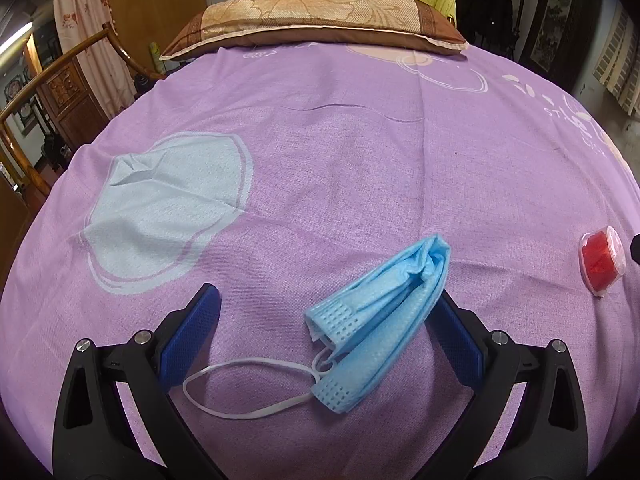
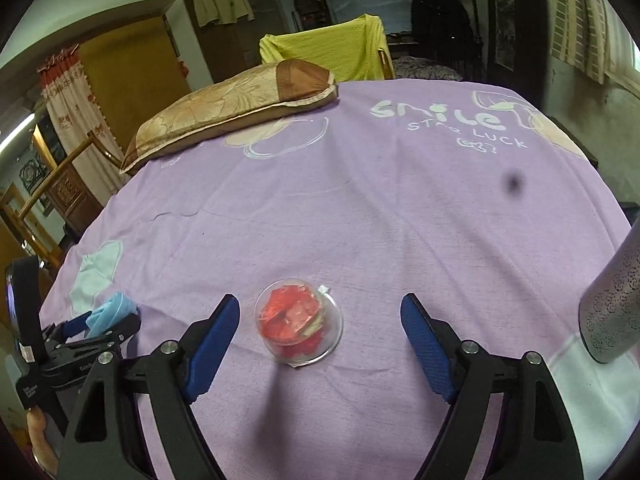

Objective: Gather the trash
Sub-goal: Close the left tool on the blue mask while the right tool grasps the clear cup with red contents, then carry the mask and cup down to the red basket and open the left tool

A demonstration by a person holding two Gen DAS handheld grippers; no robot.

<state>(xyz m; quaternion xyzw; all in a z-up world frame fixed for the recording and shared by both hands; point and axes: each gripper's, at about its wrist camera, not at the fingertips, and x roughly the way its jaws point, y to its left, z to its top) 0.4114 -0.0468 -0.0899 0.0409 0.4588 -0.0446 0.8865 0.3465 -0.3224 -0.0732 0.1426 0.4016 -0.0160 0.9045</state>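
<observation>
A crumpled blue face mask (image 1: pixel 384 304) lies on the purple bedsheet (image 1: pixel 360 160), its white ear loop (image 1: pixel 248 384) trailing left. My left gripper (image 1: pixel 326 296) is open around it; the mask's right edge rests against the right finger, and the left finger stands well apart. A clear plastic cup with red contents (image 2: pixel 298 324) lies on its side on the sheet between the wide-apart fingers of my right gripper (image 2: pixel 320 300), which is open with neither pad touching it. The cup (image 1: pixel 600 258) also shows at the right edge of the left wrist view. The left gripper (image 2: pixel 104 322) and mask (image 2: pixel 114 308) appear at far left.
A brown and gold pillow (image 1: pixel 312 20) lies at the head of the bed, with a yellow-draped chair (image 2: pixel 332 52) behind it. A wooden rail (image 1: pixel 40 100) runs along the left side. A perforated metal cylinder (image 2: pixel 612 308) stands at the right, white material (image 2: pixel 592 392) below it.
</observation>
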